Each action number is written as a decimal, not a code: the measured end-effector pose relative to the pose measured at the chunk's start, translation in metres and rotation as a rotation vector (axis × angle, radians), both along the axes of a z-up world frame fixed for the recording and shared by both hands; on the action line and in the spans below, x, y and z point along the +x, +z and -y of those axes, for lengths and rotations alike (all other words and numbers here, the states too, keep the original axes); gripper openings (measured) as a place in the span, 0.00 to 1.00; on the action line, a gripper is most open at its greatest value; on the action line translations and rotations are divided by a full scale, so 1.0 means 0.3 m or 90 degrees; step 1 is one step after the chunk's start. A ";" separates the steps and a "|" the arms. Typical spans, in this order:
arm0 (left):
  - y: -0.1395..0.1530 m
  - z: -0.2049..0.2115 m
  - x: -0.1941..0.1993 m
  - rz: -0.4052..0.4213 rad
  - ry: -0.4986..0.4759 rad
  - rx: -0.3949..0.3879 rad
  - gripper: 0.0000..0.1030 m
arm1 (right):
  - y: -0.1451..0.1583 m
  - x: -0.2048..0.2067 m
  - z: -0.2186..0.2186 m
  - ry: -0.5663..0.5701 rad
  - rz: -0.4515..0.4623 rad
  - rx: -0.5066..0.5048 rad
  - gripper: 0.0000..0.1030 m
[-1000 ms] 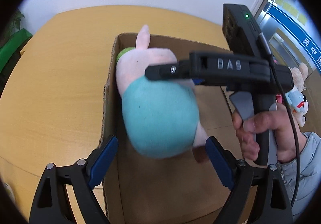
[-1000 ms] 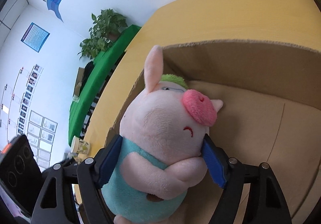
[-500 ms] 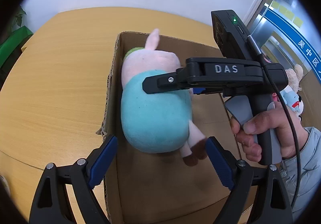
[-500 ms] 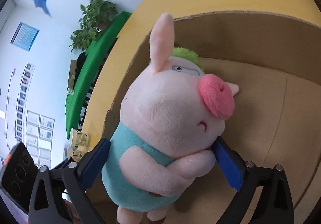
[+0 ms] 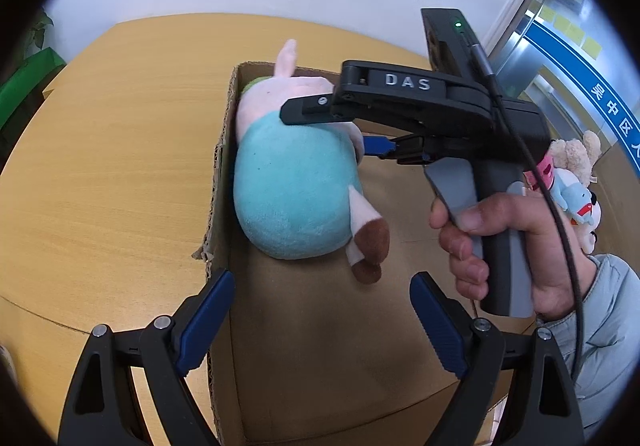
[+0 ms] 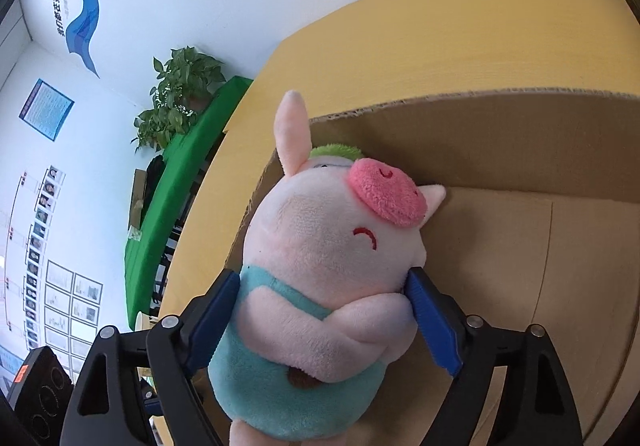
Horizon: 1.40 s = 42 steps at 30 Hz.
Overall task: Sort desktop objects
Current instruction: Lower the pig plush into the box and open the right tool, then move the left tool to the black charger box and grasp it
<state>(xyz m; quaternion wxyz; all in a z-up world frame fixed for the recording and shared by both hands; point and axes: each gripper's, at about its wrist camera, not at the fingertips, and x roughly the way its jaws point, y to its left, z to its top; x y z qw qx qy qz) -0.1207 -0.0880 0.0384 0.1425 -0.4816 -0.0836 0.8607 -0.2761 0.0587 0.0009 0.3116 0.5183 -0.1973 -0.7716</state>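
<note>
A pink plush pig (image 6: 324, 286) in a teal outfit sits between the blue pads of my right gripper (image 6: 322, 300), which grips its body inside the open cardboard box (image 6: 520, 134). In the left wrist view the pig (image 5: 292, 182) lies against the box's left wall (image 5: 222, 166), with the right gripper's body (image 5: 404, 102) above it. My left gripper (image 5: 320, 310) is open and empty, hovering over the box's near end, short of the pig's brown feet.
The box stands on a round wooden table (image 5: 108, 166). More plush toys (image 5: 572, 182) lie to the right behind the hand. A potted plant (image 6: 180, 98) and a green-covered table (image 6: 176, 206) stand beyond the table.
The right gripper has lowered the pig deeper into the box, toward its far left corner. The left gripper has stayed open over the box's near end.
</note>
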 end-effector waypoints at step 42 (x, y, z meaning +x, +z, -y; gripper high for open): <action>0.000 -0.118 0.311 -0.063 -0.009 -0.063 0.87 | 0.094 0.978 -0.779 -0.115 -0.144 0.288 0.99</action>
